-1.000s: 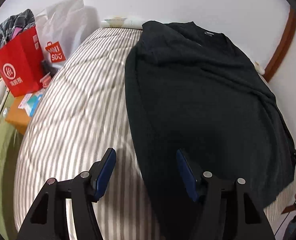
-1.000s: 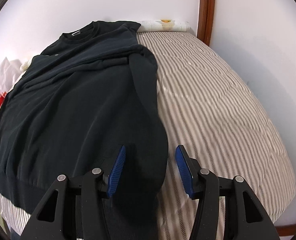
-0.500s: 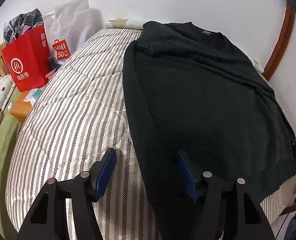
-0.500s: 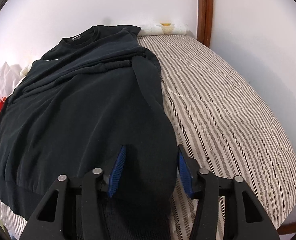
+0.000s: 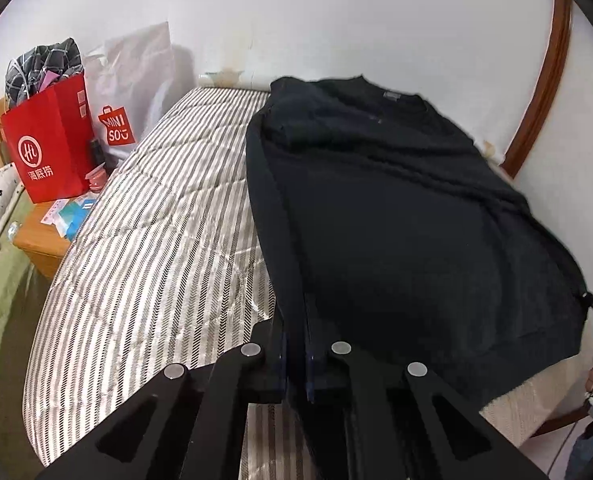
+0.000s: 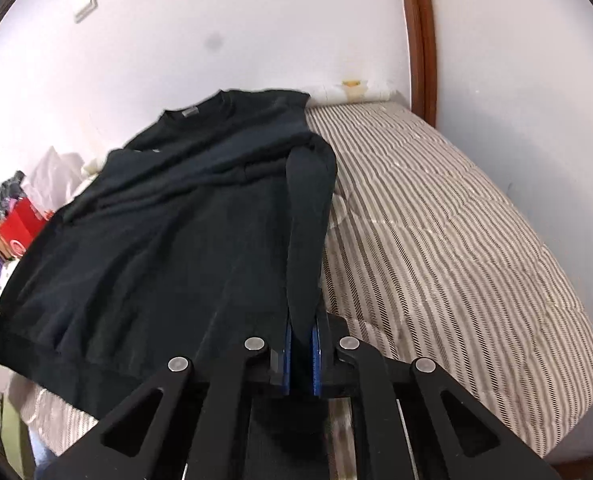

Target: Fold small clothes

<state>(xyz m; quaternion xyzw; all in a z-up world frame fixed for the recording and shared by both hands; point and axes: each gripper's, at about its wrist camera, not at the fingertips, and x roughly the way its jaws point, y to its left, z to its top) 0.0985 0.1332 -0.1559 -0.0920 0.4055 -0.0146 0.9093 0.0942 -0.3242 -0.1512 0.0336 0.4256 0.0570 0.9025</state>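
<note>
Both grippers pinched on the near hem of the black sweatshirt (image 5: pixel 416 220) — left gripper (image 5: pixel 295 354) at its left corner, right gripper (image 6: pixel 301 354) at its right. Sweatshirt lies on the striped bed (image 5: pixel 156 220), long axis running away toward the collar at frame top; fold goes forward.

left tongs (image 5: pixel 295 354) now clamped on sweater (image 5: pixel 396 232); right tongs (image 6: pixel 301 354) too

Each black, angular, two-finger handheld gripper, left (image 5: pixel 295 360) and right (image 6: pixel 301 354), has triangular cut-outs in its arms, round silver screw heads, and thin blue pads lining its jaws.
</note>
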